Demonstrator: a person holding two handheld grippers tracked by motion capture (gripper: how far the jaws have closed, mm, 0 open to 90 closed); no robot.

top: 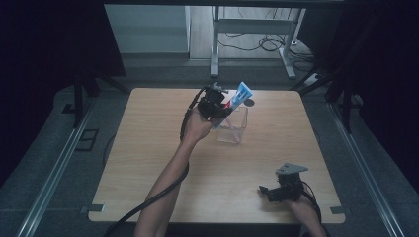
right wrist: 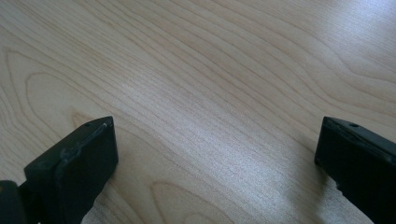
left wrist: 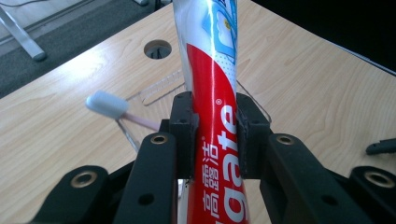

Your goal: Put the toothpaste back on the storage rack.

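Toothpaste tube (left wrist: 212,93) clamped mid-body in left claw (left wrist: 215,135), poised tilted above clear container (top: 232,123) near far edge of surface (top: 148,163); looks about half done, with lowering and release left. Broad bare wood in front and to both sides, ample room for moving; cable hole (left wrist: 157,48) just beyond. Right claw (right wrist: 210,154) jaws wide apart, nothing between, low over near corner. Toothbrush (left wrist: 109,106) already resting inside container, head up

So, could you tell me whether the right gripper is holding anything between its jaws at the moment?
No, the right gripper has its jaws wide apart over the bare wooden table, with nothing between them.
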